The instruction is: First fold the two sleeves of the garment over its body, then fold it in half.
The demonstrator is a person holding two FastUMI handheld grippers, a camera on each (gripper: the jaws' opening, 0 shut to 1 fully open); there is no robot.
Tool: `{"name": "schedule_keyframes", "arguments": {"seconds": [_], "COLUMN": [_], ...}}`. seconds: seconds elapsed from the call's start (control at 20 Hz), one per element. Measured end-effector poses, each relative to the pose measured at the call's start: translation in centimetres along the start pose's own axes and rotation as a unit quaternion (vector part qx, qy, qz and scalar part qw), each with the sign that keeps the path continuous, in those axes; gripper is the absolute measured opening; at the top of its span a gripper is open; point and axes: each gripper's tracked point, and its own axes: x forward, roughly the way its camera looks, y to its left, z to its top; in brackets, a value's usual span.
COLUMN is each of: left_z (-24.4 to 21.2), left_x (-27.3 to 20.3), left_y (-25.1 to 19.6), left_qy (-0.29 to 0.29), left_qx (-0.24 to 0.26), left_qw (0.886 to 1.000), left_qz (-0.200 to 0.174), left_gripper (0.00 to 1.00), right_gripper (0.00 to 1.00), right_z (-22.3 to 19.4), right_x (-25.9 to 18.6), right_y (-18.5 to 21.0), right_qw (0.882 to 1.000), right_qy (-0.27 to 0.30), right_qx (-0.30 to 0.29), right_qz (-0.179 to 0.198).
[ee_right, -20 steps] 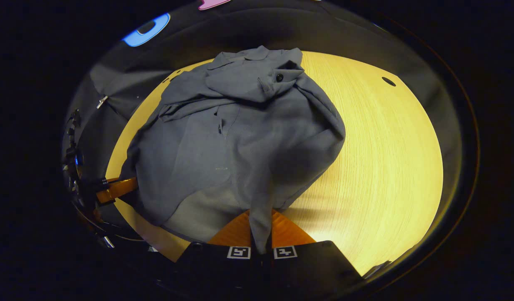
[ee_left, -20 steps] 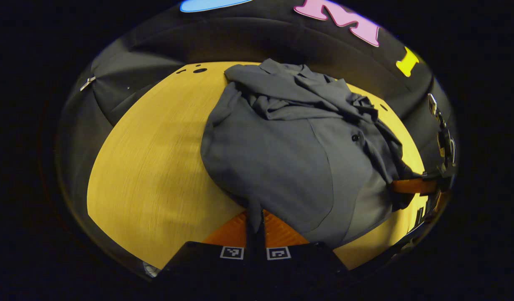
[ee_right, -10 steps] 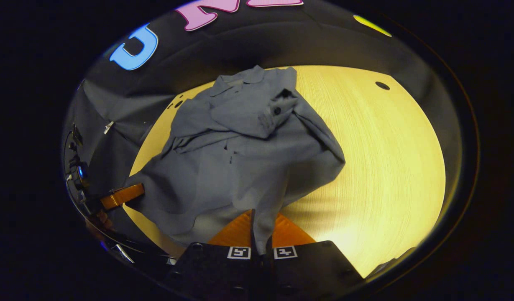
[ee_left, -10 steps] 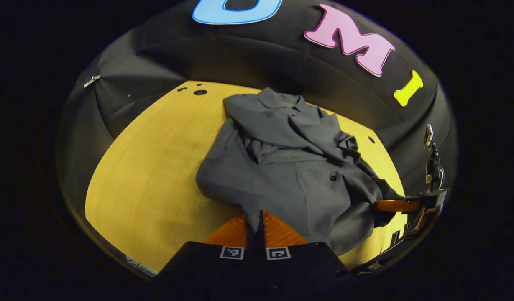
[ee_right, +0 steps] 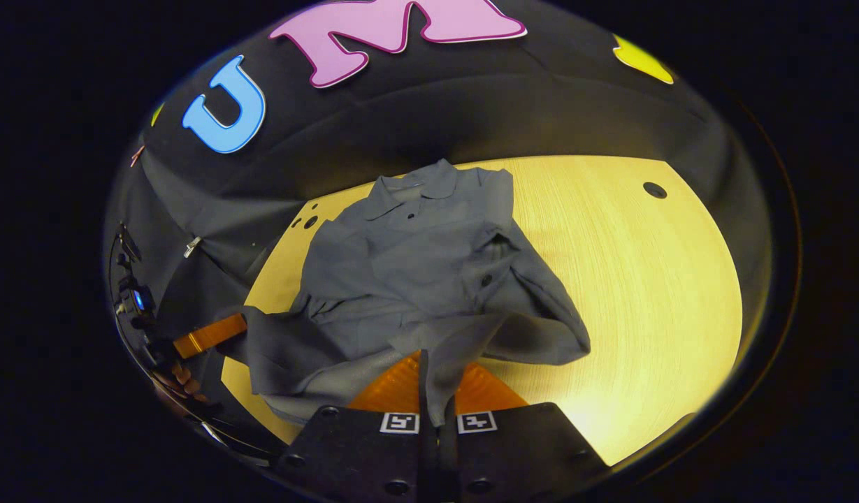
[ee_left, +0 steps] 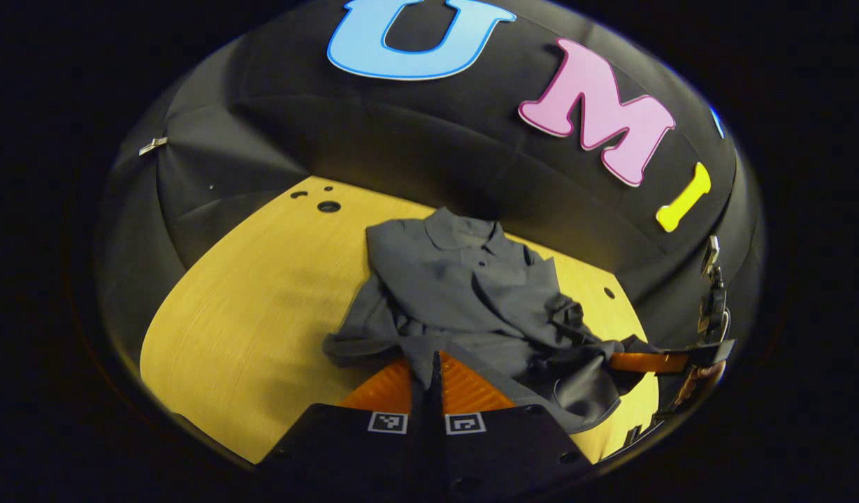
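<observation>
My left tool (ee_left: 435, 374) and right tool (ee_right: 429, 381) each clamp the near hem of the grey shirt (ee_right: 415, 279) (collar at the far side), which lies rumpled on the yellow worktop (ee_right: 646, 293), sleeves folded over its body.

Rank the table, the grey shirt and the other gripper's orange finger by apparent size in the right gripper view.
1. table, the widest expanse.
2. grey shirt, covering a smaller part of the tabletop.
3. left gripper, whose orange finger shows as a short strip at the shirt's edge; it sits off to the side, so lens distortion may shrink it.
</observation>
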Motion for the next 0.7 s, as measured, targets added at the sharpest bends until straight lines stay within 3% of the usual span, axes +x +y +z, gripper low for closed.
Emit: {"name": "schedule_keyframes", "arguments": {"seconds": [0.7], "left_z": [12.2], "left_x": [10.8], "left_y": [-0.3], "left_qy": [-0.079], "left_qx": [0.032], "left_qw": [0.996], "left_qz": [-0.008], "left_gripper": [0.05], "right_gripper": [0.05], "right_z": [15.2], "right_x": [7.9], "right_y": [-1.1], "right_qw": [0.996], "right_qy": [-0.088], "right_qx": [-0.019], "right_qz": [-0.012]}}
